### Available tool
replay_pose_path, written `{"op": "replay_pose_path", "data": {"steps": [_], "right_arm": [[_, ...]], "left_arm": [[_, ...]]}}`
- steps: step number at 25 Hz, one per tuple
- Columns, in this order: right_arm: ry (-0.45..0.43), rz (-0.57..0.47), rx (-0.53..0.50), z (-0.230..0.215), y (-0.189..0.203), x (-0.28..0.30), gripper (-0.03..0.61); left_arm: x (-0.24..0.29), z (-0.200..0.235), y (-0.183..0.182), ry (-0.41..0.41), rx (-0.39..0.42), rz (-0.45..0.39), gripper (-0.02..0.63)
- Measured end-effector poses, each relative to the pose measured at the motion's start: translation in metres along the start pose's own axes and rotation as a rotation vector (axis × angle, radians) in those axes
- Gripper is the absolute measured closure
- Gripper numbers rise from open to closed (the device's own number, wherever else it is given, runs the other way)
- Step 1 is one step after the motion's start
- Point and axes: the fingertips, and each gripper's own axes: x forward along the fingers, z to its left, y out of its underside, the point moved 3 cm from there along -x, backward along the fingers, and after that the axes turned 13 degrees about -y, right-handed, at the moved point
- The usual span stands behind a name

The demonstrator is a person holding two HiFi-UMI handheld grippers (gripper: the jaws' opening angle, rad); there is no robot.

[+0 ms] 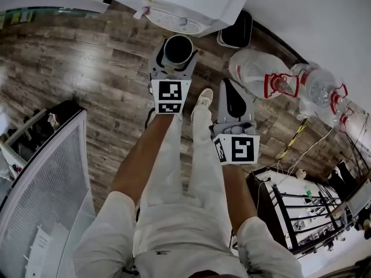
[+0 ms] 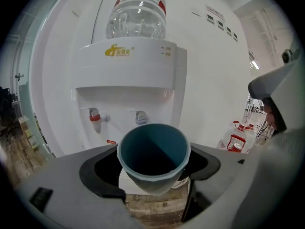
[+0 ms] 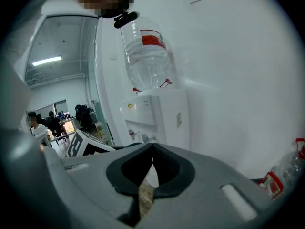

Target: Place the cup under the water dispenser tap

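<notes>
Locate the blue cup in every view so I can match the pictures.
Head view: cup top centre, in the left hand-held gripper.
Left gripper view: cup lower centre, between its jaws.
Right gripper view: not clearly visible.
Shared landmark: the white water dispenser.

Teal cup (image 2: 153, 152), white dispenser (image 2: 127, 73), red tap (image 2: 95, 116), grey-blue tap (image 2: 140, 117), brown wood-grain floor (image 1: 87, 68).

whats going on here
A person stands facing a water dispenser with a tool in each hand. The left tool grips a cup upright in front of the dispenser, not yet under either tap. The right tool is shut and empty.
</notes>
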Motion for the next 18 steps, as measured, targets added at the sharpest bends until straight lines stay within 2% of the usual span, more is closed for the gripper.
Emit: {"op": "replay_pose_path", "data": {"steps": [7, 18], "right_arm": [[0.024, -0.004, 0.029, -0.007, 0.015, 0.001, 0.582], [0.041, 0.001, 0.037, -0.012, 0.023, -0.011, 0.583]], "left_arm": [[0.032, 0.002, 0.018, -0.006, 0.007, 0.027, 0.244], [0.069, -0.003, 0.039, 0.001, 0.018, 0.025, 0.241]]}}
